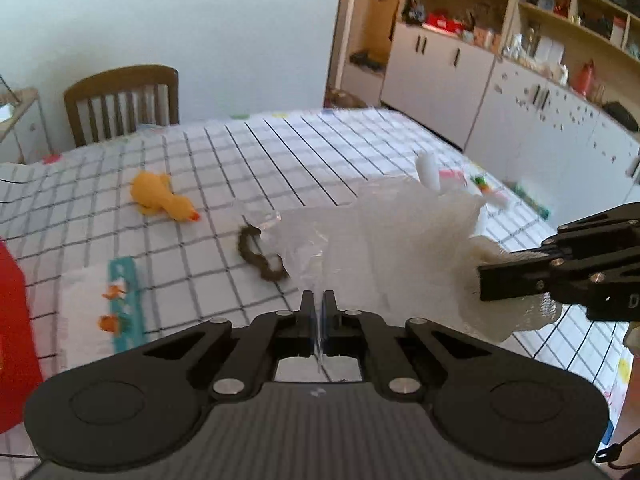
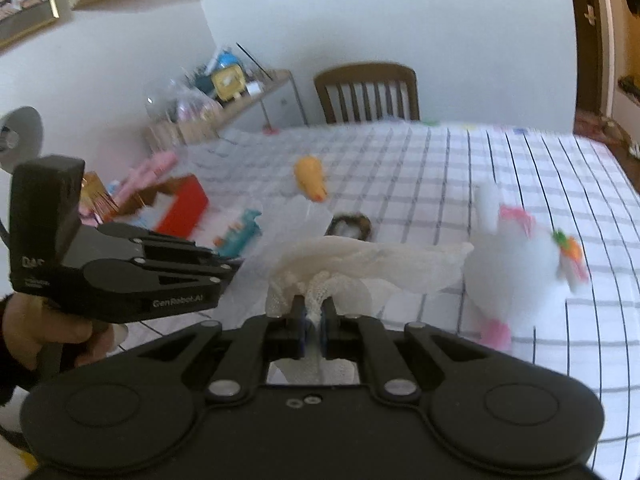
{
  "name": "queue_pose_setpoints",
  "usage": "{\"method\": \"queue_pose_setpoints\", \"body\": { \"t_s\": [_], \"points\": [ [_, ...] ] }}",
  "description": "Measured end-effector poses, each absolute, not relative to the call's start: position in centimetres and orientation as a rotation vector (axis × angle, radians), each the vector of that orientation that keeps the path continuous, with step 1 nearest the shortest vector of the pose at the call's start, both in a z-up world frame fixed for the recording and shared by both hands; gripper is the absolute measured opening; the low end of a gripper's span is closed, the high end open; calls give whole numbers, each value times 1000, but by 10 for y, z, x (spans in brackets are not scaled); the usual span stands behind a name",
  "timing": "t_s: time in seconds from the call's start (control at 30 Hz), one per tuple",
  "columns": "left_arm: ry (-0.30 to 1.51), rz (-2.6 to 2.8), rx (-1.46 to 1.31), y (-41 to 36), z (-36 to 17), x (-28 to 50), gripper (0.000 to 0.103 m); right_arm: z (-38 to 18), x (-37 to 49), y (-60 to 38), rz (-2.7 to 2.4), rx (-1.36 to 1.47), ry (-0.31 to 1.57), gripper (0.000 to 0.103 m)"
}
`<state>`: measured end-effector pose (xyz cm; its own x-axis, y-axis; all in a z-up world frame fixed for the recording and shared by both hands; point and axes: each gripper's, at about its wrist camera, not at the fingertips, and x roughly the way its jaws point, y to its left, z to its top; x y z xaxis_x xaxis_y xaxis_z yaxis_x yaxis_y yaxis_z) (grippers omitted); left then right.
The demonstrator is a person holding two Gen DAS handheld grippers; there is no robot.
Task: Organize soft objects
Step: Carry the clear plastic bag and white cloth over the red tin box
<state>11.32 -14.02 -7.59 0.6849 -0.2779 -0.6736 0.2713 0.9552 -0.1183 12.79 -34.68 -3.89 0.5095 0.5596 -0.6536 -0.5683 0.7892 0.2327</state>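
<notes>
L gripper [image 1: 319, 300] is shut tight, pads pinching a thin edge of the clear plastic bag [image 1: 320, 240]; a sliver of film runs down between the jaws. R gripper [image 2: 313, 308] is nearly closed too, clamped on a bunched wad of the white mesh cloth [image 2: 360, 268], which spills out past the fingertips & drapes over to the right. Both hold their material up off the table [image 1: 280, 140], w/ bag and mesh stretched between the 2 tools.

In the left wrist view the R gripper comes in from the right edge, its fingers sunk into the mesh. In the right wrist view the L gripper sits at left, a hand [image 2: 48, 328] wrapped round its grip.

On the checked tablecloth: yellow duck plush [image 1: 162, 198] lies on its side well to the left; brown scrunchie [image 1: 260, 252] is just beside the bag's left edge, partly under the film; white bunny plush [image 2: 520, 256] w/ pink ears & a carrot lies just right of the mesh, blurred. Red box [image 2: 180, 208] and a white-teal towel [image 1: 100, 308] sit near the table's left side. Wooden chair [image 1: 120, 100] at the far edge
</notes>
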Motion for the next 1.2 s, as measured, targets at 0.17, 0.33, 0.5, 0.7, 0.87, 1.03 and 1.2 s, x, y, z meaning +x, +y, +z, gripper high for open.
{"method": "queue_pose_setpoints", "body": {
  "t_s": [0.17,0.33,0.5,0.7,0.87,1.03,1.2],
  "points": [
    [725,-264,-31,-108,-60,105,3,-18,129,-330,708,-2,746,6],
    [696,-207,-41,-70,-44,94,3,-2,131,-299,750,-4,709,6],
    [679,-147,-48,-28,-30,83,3,7,132,-259,812,-5,689,6],
    [667,-67,-41,24,-21,69,3,15,131,-200,901,-31,662,6],
    [665,-5,-46,63,-19,58,3,15,131,-154,957,-55,658,6],
    [665,50,-42,101,-18,53,3,13,130,-110,1003,-67,655,6],
    [669,113,-10,136,-20,50,3,10,137,-77,1036,-54,669,6]
  ]
}}
